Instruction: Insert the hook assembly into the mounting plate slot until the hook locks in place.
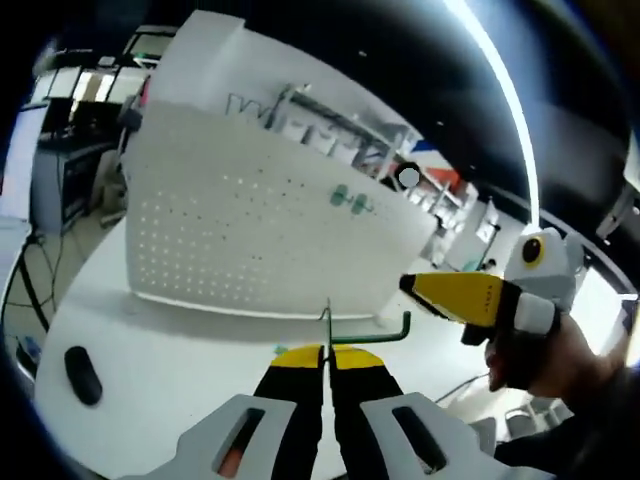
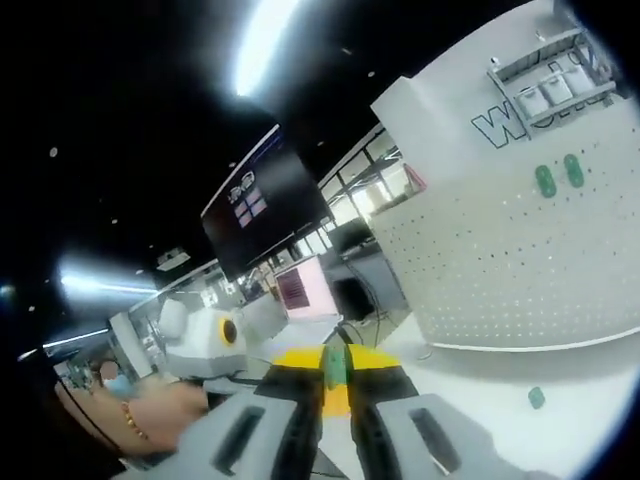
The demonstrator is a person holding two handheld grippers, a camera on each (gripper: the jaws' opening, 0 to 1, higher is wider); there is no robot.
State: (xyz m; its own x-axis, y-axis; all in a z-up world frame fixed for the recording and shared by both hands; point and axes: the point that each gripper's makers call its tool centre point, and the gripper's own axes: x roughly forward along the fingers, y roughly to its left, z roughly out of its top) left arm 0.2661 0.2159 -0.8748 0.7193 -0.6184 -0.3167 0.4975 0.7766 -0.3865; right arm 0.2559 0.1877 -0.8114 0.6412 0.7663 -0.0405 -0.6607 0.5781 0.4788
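Observation:
A white pegboard mounting plate (image 1: 250,230) stands upright on the white table, with two green pegs (image 1: 350,199) set in it. My left gripper (image 1: 325,352) is shut on a thin green wire hook (image 1: 372,335); the hook runs right and bends up at its end, in front of the plate's lower edge. My right gripper (image 1: 440,290), held by a hand, comes in from the right just above that bent end. In the right gripper view, my right gripper (image 2: 335,362) is shut on a small green piece (image 2: 335,366). The plate (image 2: 520,270) with its green pegs (image 2: 558,176) stands to the right.
A black oval object (image 1: 82,375) lies on the white table (image 1: 160,340) at the left. A small green part (image 2: 537,397) lies on the table before the plate. The left gripper (image 2: 200,340) and a hand are at the lower left. Desks and monitors stand behind.

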